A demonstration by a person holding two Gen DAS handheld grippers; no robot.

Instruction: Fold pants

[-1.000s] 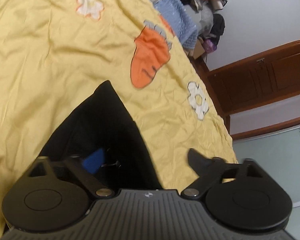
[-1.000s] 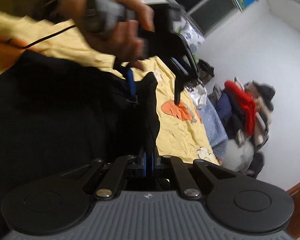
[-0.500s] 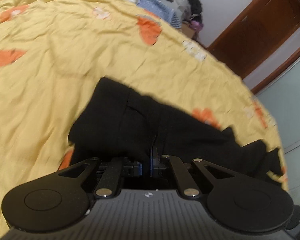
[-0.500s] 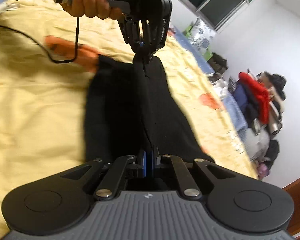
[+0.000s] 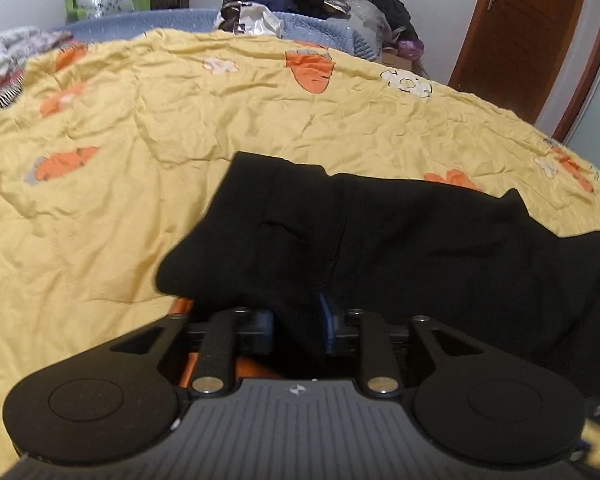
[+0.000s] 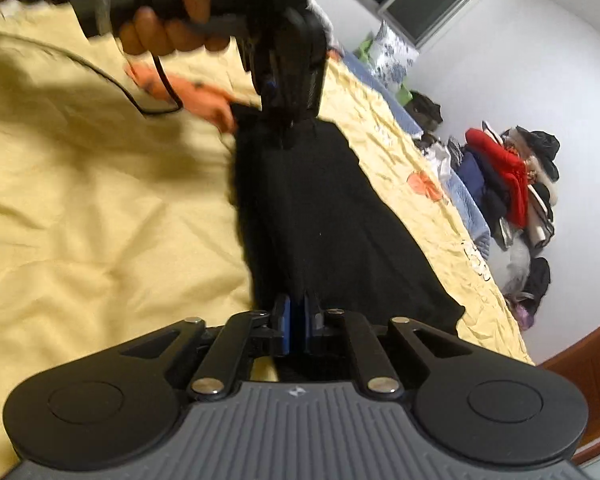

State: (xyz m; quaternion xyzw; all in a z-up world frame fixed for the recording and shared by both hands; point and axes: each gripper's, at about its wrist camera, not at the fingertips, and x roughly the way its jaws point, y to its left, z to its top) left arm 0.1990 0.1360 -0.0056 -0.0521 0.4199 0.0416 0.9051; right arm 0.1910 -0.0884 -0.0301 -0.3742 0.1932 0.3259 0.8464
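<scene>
On the yellow bedspread (image 5: 140, 128) the black pants (image 5: 380, 232) are lying stretched in a long strip between my two claws. I'm pinching one end with the right gripper (image 6: 296, 320), pads nearly touching on a thin edge. My left gripper (image 5: 296, 326) is gripping a thicker bunch at the other end, jaws a bit apart around it; it is also showing from the right side (image 6: 286, 120), nipping the far end. Risks I'm seeing: the thin right pinch is probably slipping if I'm pulling too taut, and the bunched left grab is likely folding in crooked, leaving uneven layers. The bedspread is wrinkling and may drag along.
</scene>
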